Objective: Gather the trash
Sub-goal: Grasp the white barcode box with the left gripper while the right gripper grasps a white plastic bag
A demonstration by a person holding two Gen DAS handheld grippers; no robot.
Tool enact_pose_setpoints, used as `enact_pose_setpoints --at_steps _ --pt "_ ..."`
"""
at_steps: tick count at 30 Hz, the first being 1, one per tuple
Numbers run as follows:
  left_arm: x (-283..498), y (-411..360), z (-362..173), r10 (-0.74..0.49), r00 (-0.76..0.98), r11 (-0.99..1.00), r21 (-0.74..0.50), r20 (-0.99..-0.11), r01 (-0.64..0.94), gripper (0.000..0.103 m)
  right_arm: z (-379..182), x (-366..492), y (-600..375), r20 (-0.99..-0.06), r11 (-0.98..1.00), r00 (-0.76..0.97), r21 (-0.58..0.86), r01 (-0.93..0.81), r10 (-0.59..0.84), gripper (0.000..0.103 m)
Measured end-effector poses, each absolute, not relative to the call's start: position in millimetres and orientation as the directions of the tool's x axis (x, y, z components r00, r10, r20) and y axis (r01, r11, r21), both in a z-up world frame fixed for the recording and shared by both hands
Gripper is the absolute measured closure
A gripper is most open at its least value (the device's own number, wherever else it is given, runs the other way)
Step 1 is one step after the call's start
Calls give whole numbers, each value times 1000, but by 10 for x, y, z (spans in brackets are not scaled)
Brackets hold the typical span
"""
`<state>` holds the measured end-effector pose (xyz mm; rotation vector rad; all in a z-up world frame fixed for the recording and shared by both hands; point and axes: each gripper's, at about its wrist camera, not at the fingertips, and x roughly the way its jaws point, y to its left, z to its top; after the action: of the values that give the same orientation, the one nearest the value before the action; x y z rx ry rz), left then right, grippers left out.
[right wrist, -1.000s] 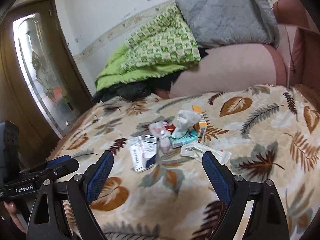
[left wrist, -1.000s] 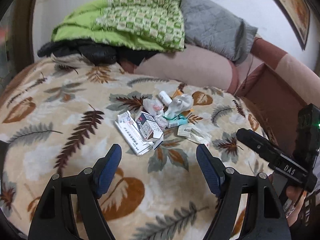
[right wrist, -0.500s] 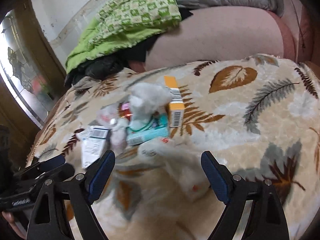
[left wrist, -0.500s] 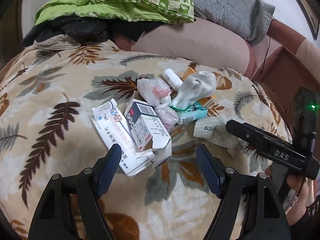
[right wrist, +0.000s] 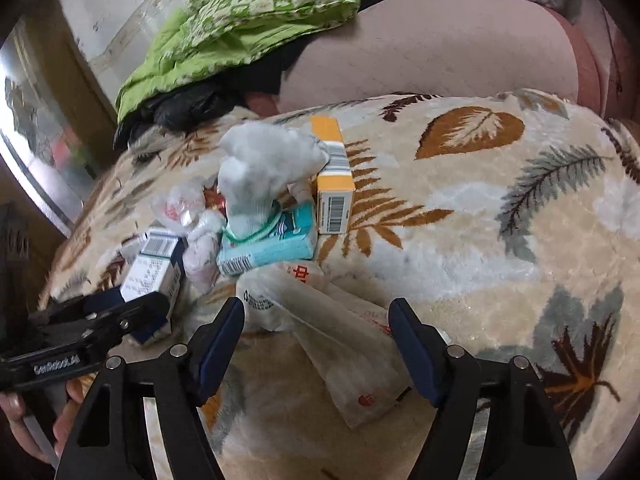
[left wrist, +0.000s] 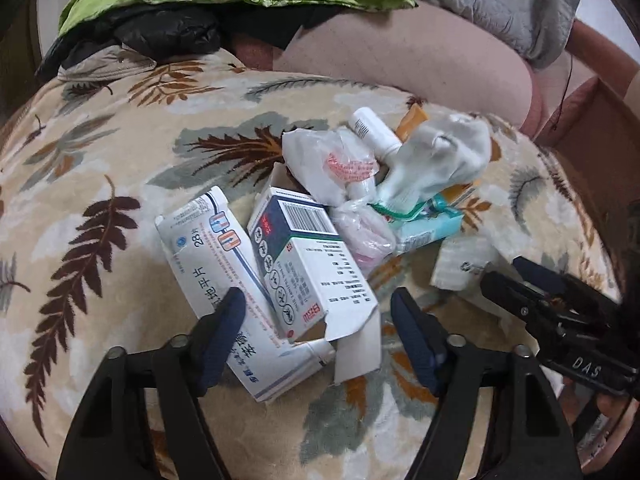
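I am looking down on a bed spread with a cream blanket [left wrist: 120,168] printed with brown and grey leaves, and the trash sits in one loose heap near its middle, in front of a pink cushion [left wrist: 420,60] and a green quilt [right wrist: 248,20]. Largest in the heap is a long white medicine box [left wrist: 208,256] with blue print, lying flat with an end flap open; a shorter white and navy box [left wrist: 316,276], also torn open, leans across it. Under my right claw [right wrist: 316,320] lies a crinkled clear plastic bag [right wrist: 332,320] with red print, running between the two blue pads; its jaws have just been closing but stand spread, pressing nothing. Behind it are a teal carton [right wrist: 272,248], a crumpled white sock [right wrist: 264,168] draped on top, and an orange and white box [right wrist: 334,176] just beside them. A small knotted bag with pink marks [left wrist: 340,168] and a white tube [left wrist: 372,128] lie at the back. My left claw [left wrist: 316,320] has also been narrowing, still spread, with the open end of the navy box between its pads, though I cannot tell whether they touch it.
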<state>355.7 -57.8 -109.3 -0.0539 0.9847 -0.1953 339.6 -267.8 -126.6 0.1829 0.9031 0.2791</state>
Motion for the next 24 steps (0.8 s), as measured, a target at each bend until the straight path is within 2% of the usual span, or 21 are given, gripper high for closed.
enact_pose_setpoints --at_steps 1,3,8,10,14,15,17,24 --pt "3564 -571 -1095 -178 536 983 -127 -825 131 40 -1266 3384 -2647 -755 956 587 237 -173 293 31" --pt "3556 -529 -1074 -186 533 982 -143 -825 122 58 -1268 3367 -2595 -773 967 583 173 -185 250 38" --pt "3533 -486 -1041 -210 523 978 -169 -826 126 60 -1262 3374 -2627 -791 977 577 125 -172 203 57" --pt "3503 -468 -1005 -224 523 974 -180 -823 134 60 -1270 3367 -2677 -789 975 575 142 -173 217 59" --pt "3390 -422 -904 -255 525 967 -206 -812 151 61 -1248 3326 -2722 -785 971 574 157 -179 233 74" --pt "3356 -413 -873 -263 527 965 -211 -808 157 61 -1231 3312 -2738 -782 967 569 179 -183 253 82" --pt "3278 -404 -815 -271 534 963 -216 -801 164 62 -1189 3280 -2722 -779 963 568 195 -184 266 88" --pt "2796 -299 -602 -314 562 949 -253 -765 186 62 -957 2943 -2679 -757 953 579 223 -204 301 88"
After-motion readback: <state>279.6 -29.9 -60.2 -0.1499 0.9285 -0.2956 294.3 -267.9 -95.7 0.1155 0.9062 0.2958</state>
